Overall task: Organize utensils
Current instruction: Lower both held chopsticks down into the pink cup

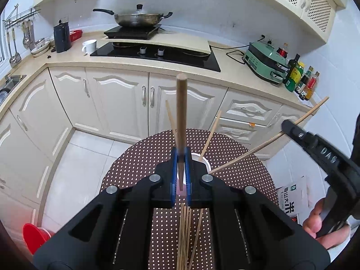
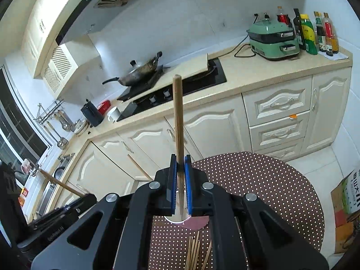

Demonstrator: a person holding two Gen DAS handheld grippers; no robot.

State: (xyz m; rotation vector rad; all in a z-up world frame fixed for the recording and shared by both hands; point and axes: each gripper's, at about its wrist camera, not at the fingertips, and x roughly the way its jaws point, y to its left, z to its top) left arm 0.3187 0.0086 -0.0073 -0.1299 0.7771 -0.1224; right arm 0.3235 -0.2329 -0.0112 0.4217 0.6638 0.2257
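Note:
My left gripper [image 1: 181, 155] is shut on a wooden chopstick [image 1: 181, 112] that stands up along its fingers, its lower tip over a white cup [image 1: 203, 160] on the dotted round table [image 1: 236, 157]. Two chopsticks lean in the cup. My right gripper [image 2: 180, 168] is shut on another chopstick [image 2: 178, 117], also above the cup [image 2: 177, 220]; it shows in the left wrist view [image 1: 292, 128] at the right. Several loose chopsticks [image 1: 185, 231] lie on the table under the left gripper, and they also show in the right wrist view [image 2: 194, 254].
Cream kitchen cabinets [image 1: 126, 103] and a counter with a black hob [image 1: 162, 54], a wok [image 1: 139, 19], a green cooker [image 1: 267, 61] and bottles [image 1: 301, 78] stand behind the table. A red bucket [image 1: 34, 236] is on the floor at left, a cardboard box [image 2: 346, 204] at right.

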